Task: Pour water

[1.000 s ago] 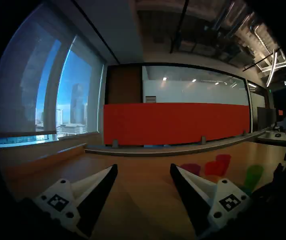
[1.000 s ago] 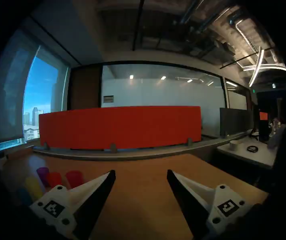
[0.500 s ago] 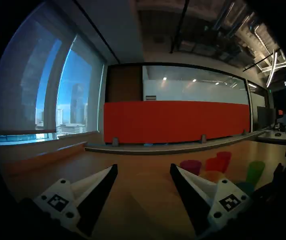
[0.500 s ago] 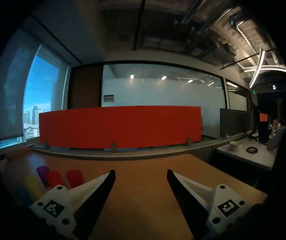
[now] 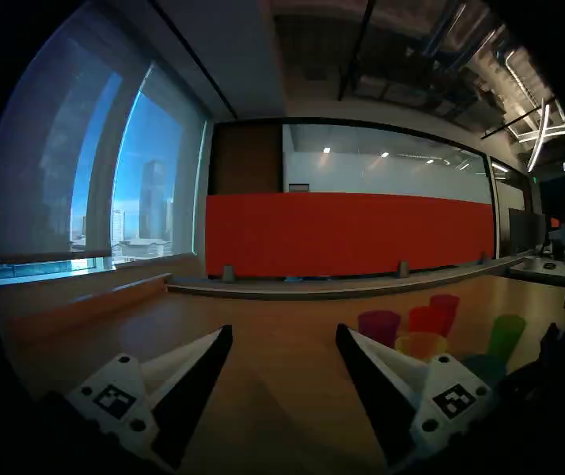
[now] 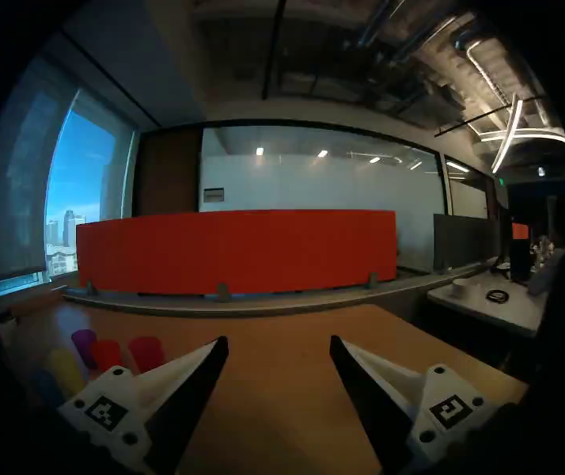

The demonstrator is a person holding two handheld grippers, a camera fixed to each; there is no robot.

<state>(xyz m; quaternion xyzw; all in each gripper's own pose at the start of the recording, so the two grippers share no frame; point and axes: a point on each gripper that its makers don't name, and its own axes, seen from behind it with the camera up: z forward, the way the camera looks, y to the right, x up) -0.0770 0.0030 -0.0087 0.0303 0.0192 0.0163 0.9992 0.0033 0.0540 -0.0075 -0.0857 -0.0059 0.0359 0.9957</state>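
Several coloured plastic cups stand in a cluster on the wooden table [image 5: 282,372]. In the left gripper view a purple cup [image 5: 378,326], a red cup [image 5: 426,320], a pink cup [image 5: 445,304], an orange cup [image 5: 420,346] and a green cup [image 5: 506,336] sit to the right, just past the right finger. My left gripper [image 5: 282,340] is open with nothing between its fingers. In the right gripper view the cups sit at the left: purple [image 6: 85,344], red [image 6: 108,354], pink [image 6: 146,352], yellow [image 6: 66,370]. My right gripper [image 6: 277,348] is open and holds nothing.
A red divider panel [image 5: 346,235] stands along the table's far edge. A large window [image 5: 124,198] is on the left. A second desk [image 6: 488,305] with small items is at the right, across a gap from the table.
The left gripper view has tilted down a little, so the cups sit higher and show more fully. The right gripper view is almost unchanged.
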